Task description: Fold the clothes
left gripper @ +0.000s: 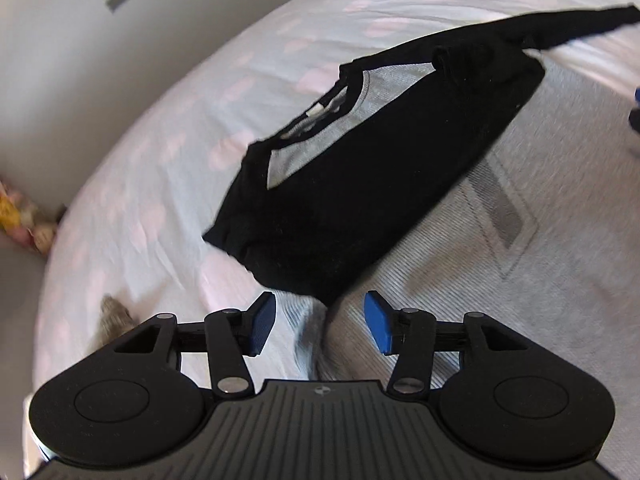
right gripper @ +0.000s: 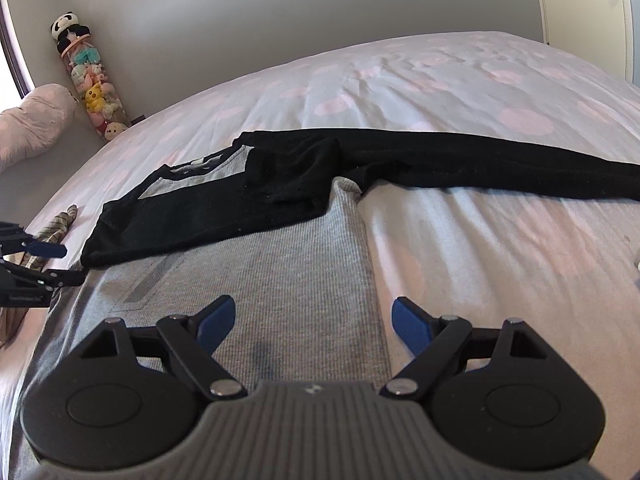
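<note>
Half-open and empty, left gripper (left gripper: 320, 322) hovers at the near corner of the grey-and-black shirt (left gripper: 380, 184), whose long axis runs away rightward; right gripper (right gripper: 314, 326), wide, holds nothing over its hem.

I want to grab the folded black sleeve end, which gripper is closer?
Left. The left gripper hangs open just short of the black sleeve end; the right gripper is over the grey shirt, farther back.
</note>
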### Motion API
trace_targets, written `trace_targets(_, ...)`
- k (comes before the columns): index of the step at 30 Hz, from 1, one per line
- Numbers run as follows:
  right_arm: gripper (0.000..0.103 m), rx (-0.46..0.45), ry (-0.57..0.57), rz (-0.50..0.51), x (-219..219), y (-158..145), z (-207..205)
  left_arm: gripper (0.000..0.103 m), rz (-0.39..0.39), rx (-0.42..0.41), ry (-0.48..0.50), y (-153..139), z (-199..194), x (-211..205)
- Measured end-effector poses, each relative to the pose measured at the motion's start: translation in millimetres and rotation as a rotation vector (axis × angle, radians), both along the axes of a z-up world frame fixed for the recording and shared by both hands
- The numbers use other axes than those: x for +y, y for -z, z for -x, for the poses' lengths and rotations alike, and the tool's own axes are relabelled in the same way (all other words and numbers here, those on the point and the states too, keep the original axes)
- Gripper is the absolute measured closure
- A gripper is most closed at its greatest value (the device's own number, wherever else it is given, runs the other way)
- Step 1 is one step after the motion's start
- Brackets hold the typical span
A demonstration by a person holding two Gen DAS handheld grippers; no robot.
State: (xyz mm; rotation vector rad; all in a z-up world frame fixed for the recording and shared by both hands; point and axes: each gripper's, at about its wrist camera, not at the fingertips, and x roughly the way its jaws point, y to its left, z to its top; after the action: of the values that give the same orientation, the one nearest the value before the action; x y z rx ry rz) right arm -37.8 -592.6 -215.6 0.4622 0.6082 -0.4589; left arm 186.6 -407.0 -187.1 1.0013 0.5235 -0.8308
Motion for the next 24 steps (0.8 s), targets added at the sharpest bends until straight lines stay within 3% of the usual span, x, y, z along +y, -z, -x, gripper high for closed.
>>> trace_targets(2, 0.016, 0.005, -0.008, 0.004, -0.3, 2.3, -1.6, 0.059, -0.036, -0.076, 0.036, 8.5, 3.3, -3.9)
trace_targets(3, 0.016, 0.007, -0.011, 0.006, -0.7, 3.3, -2.1, 0.074, -0.062, -0.11, 0.05, 12.6, 4.8, -5.5)
trace_targets(5, 0.016, 0.003, -0.012, 0.005, -1.7, 4.5, -2.2, 0.094, -0.064, -0.112, 0.065, 12.6, 5.7, -2.4)
trace_targets(6, 0.016, 0.001, -0.013, 0.003, -2.3, 4.9, -2.2, 0.096, -0.062, -0.108, 0.071, 12.0, 6.0, -0.4)
trace_targets(10, 0.015, -0.009, -0.014, -0.005, -3.3, 4.8, 0.1, 0.098, -0.098, -0.128, 0.027, 9.0, 0.0, 10.7)
trace_targets(13, 0.015, -0.018, -0.007, -0.022, -4.9, 4.0, 1.2, 0.098, -0.107, -0.075, -0.093, 9.7, -19.1, 24.8)
trace_targets(15, 0.015, -0.019, -0.006, -0.027, -5.6, 3.9, 1.2, 0.098, -0.059, 0.008, -0.118, 8.7, -26.7, 34.5)
trace_targets(19, 0.015, -0.017, -0.007, -0.028, -5.7, 3.6, 0.8, 0.094, 0.006, 0.065, -0.125, 3.6, -26.8, 39.2)
trace_targets(22, 0.015, -0.019, -0.008, -0.029, -5.7, 2.7, 2.0, 0.086, 0.063, 0.14, -0.143, -7.8, -31.2, 46.0)
trace_targets(24, 0.015, -0.023, -0.006, -0.029, -5.4, 2.4, 3.3, 0.074, 0.128, 0.204, -0.168, -19.5, -40.0, 54.5)
